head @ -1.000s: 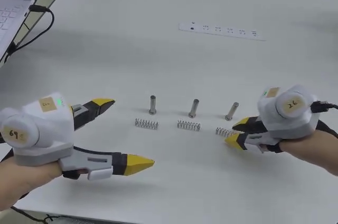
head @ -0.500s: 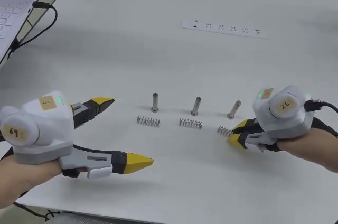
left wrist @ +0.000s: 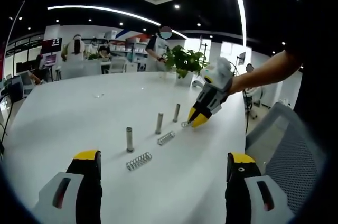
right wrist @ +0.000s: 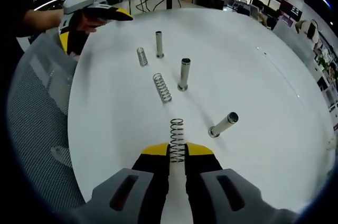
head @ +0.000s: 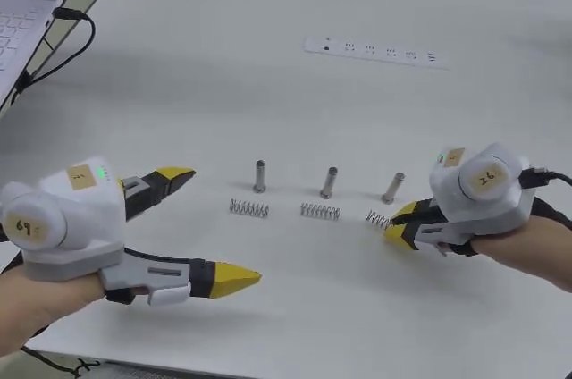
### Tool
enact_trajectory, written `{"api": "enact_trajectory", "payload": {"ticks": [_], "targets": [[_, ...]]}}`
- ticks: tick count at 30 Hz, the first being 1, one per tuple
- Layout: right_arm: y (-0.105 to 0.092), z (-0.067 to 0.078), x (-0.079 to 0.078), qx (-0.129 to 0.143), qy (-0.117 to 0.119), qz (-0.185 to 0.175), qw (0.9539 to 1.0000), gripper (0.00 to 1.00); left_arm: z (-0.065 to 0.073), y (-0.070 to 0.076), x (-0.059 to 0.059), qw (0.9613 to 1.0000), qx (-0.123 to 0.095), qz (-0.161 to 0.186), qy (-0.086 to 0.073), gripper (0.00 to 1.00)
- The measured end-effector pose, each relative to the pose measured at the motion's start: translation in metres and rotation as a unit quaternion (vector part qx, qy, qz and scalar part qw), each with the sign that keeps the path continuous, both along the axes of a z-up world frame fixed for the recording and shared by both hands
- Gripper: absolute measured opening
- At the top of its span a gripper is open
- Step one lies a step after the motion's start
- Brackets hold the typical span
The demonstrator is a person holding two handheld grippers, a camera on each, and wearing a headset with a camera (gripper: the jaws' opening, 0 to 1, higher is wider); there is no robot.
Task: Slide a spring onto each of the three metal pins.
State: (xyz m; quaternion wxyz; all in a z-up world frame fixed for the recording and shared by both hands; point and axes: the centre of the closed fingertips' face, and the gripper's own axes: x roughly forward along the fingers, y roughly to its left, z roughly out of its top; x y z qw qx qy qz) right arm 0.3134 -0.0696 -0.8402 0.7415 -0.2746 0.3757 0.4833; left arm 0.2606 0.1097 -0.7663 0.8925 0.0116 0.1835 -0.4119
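Left pin (head: 259, 176), mid pin (head: 328, 182) and right pin (head: 393, 188) stand in a row, all bare. Left spring (head: 248, 209) and mid spring (head: 319, 211) lie flat at 6 o'clock of their pins. Right spring (head: 377, 218), at 7 o'clock of its pin, is pinched by the right gripper (head: 393, 223).

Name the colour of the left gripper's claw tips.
Yellow; the head view shows the left gripper best.

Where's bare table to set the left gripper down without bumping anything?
Free: the wide stretch between the power strip and the row of pins; also the near strip below the springs, between the left gripper and the right gripper. Crowded: the pin-and-spring row, especially the right spring in that gripper.
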Motion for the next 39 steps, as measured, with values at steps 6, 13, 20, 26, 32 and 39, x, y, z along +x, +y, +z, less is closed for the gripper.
{"api": "enact_trajectory", "payload": {"ticks": [6, 13, 20, 26, 32, 39], "targets": [[-0.001, 0.01, -0.002, 0.001, -0.01, 0.006, 0.9999, 0.08, 0.004, -0.005, 0.001, 1.0, -0.001, -0.008, -0.005, 0.97], [0.001, 0.024, -0.011, 0.013, -0.016, 0.016, 0.9997, 0.08, 0.009, -0.011, -0.002, 0.9997, -0.001, -0.019, -0.013, 0.96], [0.001, 0.026, -0.021, 0.009, -0.018, 0.037, 0.9991, 0.08, 0.01, -0.023, -0.005, 0.9993, -0.007, -0.036, -0.006, 0.94], [0.007, 0.03, -0.03, 0.016, -0.014, 0.051, 0.9985, 0.08, 0.011, -0.035, -0.008, 0.9985, -0.011, -0.054, -0.005, 0.92], [0.018, 0.038, -0.036, 0.028, -0.016, 0.068, 0.9972, 0.08, 0.006, -0.048, -0.012, 0.9967, -0.017, -0.078, 0.014, 0.84], [0.026, 0.042, -0.044, 0.027, -0.02, 0.098, 0.9947, 0.08, 0.002, -0.065, -0.016, 0.9943, -0.014, -0.105, 0.013, 0.81]]}}
